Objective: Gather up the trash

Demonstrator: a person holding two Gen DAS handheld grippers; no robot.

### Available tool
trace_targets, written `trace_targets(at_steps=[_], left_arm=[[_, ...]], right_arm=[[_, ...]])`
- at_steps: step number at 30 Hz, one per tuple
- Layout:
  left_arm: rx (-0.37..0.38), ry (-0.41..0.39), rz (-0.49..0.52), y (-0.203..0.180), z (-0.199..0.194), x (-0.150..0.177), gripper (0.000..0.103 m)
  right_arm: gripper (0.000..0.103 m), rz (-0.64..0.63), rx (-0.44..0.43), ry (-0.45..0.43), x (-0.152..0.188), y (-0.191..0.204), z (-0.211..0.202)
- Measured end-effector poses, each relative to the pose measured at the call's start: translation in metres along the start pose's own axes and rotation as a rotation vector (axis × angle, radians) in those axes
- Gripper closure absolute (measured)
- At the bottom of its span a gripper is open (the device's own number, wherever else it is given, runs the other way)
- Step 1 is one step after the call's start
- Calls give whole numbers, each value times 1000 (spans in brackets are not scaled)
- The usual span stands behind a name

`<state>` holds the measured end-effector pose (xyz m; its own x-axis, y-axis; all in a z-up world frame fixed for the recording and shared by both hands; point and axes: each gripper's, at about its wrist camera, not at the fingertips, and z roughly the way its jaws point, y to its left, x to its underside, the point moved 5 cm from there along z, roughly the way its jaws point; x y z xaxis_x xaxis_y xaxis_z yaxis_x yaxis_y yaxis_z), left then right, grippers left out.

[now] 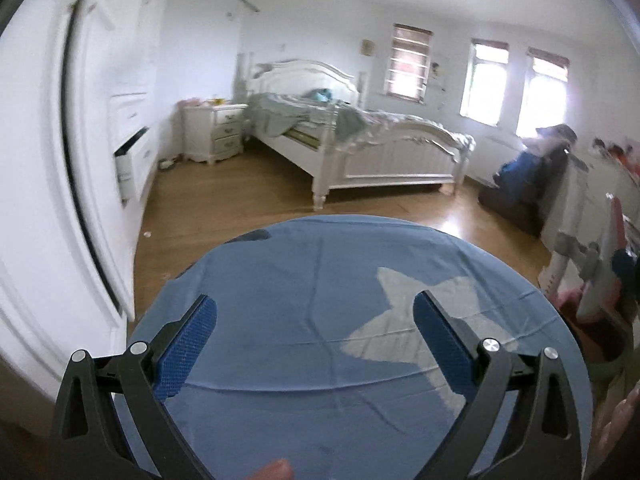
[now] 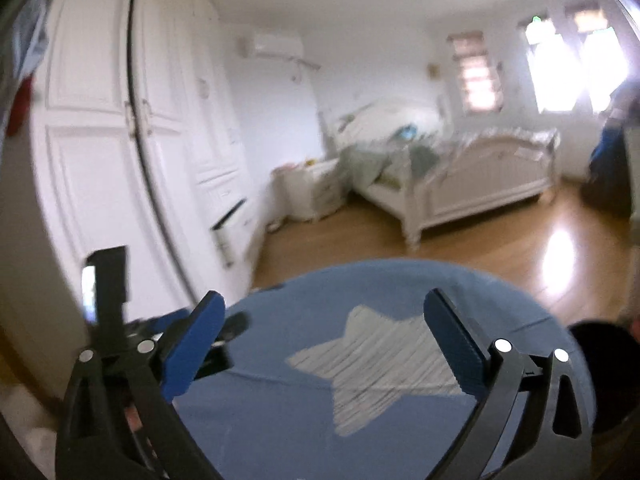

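Note:
My left gripper [image 1: 315, 298] stands open over a round table under a blue cloth [image 1: 280, 280] with a pale star print [image 1: 400, 320]. Nothing lies between its blue pads. My right gripper [image 2: 324, 296] is open too, above the same blue cloth [image 2: 380, 280], and its jaws hold nothing. The left gripper's black body [image 2: 110, 280] shows at the left edge of the right wrist view. A small white scrap [image 1: 147, 235] lies on the wooden floor by the wardrobe. No trash shows on the cloth.
A white wardrobe [image 1: 48, 200] with a pulled-out drawer [image 1: 128, 160] runs along the left. Beyond the wooden floor [image 1: 240, 200] stand a white bed [image 1: 360, 148] and a nightstand [image 1: 212, 132]. Clutter [image 1: 592, 272] crowds the right; a dark round object [image 2: 600, 360] sits at the table's right.

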<state>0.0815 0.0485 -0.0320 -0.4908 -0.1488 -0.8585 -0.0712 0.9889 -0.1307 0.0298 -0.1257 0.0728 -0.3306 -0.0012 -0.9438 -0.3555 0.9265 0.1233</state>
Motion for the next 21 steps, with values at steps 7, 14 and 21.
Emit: trace_targets(at_steps=[7, 14, 21], left_arm=[[7, -34, -27, 11, 3, -1, 5], [16, -38, -23, 11, 1, -2, 5], [24, -19, -19, 10, 2, 4, 5]], right_arm=[[5, -26, 157, -10, 24, -29, 20], [5, -15, 191, -10, 40, -46, 25], [5, 63, 207, 15, 45, -62, 27]])
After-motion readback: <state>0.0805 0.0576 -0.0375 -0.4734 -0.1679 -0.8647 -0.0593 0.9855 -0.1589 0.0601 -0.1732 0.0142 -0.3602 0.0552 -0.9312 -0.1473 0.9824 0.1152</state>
